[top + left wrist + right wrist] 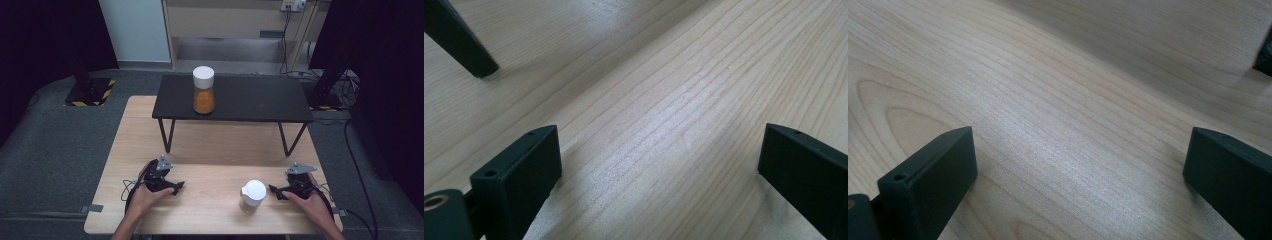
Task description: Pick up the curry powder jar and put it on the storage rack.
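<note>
jar [252, 196]: clear body, white lid on | upright on the counter [210, 210] | just left of my right tool [276, 191], not touching | well right of my left tool [176, 188]

Wooden table [210, 145], black bench [240, 100], white-capped jar [252, 196]

bare forearms, no sleeves, left gripper [176, 187] and right gripper [274, 190] were black, blocky jaws with small screw holes, grey three-cornered top plates, black trailing cables
</note>
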### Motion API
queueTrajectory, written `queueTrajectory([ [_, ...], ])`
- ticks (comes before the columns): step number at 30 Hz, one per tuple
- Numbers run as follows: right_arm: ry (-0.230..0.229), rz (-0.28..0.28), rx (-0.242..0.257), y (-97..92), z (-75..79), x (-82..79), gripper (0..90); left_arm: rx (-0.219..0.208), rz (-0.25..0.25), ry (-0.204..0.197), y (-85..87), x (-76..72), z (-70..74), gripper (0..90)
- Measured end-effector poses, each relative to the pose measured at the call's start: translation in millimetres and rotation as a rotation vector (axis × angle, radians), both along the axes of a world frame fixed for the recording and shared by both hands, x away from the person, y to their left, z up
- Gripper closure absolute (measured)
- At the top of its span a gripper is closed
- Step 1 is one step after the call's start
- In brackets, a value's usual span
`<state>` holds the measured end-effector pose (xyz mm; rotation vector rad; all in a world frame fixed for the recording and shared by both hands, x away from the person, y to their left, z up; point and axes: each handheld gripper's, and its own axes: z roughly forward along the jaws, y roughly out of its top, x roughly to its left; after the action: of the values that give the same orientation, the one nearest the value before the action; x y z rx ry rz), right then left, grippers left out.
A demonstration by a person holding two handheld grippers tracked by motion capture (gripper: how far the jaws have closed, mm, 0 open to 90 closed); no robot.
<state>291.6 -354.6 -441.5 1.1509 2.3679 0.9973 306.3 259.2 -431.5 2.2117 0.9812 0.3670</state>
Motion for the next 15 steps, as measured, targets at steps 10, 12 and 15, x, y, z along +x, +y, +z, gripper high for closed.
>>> queueTrajectory([
  [10,0.000,0.000,0.000,-0.1,0.0,0.0,1.6,0.004,-0.006,-0.003,0.8,-0.6,-3.5,1.7],
  [12,0.000,0.000,0.000,-0.1,0.0,0.0,1.6,0.002,-0.014,-0.006,1.2,-0.7,-4.8,0.3],
  [15,0.000,0.000,0.000,-0.1,0.0,0.0,1.5,-0.006,-0.023,-0.015,4.0,-1.8,-7.1,0.0],
])
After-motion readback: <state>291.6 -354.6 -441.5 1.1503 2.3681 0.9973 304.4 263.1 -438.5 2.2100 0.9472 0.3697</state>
